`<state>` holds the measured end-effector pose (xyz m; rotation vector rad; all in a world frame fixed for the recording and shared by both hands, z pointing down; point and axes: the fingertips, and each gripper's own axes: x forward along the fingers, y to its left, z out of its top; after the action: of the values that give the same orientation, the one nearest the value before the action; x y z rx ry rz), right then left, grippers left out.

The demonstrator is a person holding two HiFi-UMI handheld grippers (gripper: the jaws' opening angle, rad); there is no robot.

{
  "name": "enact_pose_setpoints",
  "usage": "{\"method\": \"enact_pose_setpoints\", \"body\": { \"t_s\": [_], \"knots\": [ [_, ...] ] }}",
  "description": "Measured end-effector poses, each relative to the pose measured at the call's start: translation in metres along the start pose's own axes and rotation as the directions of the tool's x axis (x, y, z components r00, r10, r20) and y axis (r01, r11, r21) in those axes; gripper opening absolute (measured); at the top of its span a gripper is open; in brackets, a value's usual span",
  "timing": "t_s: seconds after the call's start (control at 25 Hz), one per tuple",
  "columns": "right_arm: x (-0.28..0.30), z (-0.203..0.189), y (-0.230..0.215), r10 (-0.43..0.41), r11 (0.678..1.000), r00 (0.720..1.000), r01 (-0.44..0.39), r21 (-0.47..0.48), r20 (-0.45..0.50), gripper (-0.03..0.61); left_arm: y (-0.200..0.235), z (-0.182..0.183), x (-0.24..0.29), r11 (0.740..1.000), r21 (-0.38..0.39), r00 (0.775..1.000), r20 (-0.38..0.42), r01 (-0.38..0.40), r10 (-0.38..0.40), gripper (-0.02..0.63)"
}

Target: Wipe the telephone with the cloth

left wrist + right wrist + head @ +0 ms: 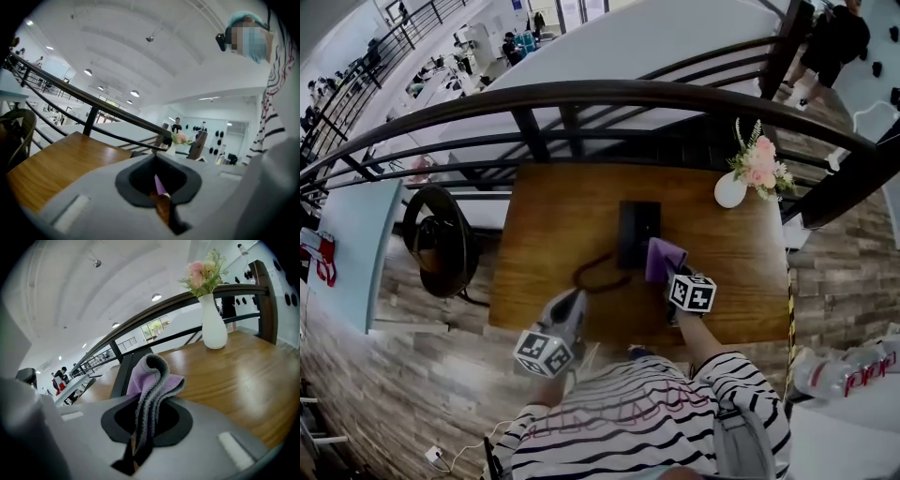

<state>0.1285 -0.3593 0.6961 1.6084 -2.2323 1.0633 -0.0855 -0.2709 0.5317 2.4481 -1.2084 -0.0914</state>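
A black telephone (637, 232) lies in the middle of the wooden table (544, 216), its curled cord (598, 274) trailing toward the near left. My right gripper (677, 274) is shut on a purple cloth (664, 259), holding it at the phone's near right corner. In the right gripper view the cloth (151, 373) bunches up from between the jaws of the right gripper (150, 401), with the phone (125, 367) just behind it. My left gripper (575, 302) hovers near the table's front edge, left of the cord, shut and holding nothing. Past its jaws, the left gripper view shows a sliver of the cloth (160, 184).
A white vase of pink flowers (733, 187) stands at the table's far right corner. A dark curved railing (581, 94) runs behind the table. A round chair (439, 239) sits to the table's left. A person (830, 47) stands at the far right.
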Motion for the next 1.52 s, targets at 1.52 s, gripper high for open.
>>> {"method": "enact_pose_setpoints", "body": {
  "t_s": [1.52],
  "knots": [
    [-0.249,-0.071,0.115,0.003,0.998,0.946,-0.021,0.052,0.324,0.035,-0.078,-0.037,-0.107,0.98,0.037,0.98,-0.033,0.197,-0.196,0.002]
  ]
}}
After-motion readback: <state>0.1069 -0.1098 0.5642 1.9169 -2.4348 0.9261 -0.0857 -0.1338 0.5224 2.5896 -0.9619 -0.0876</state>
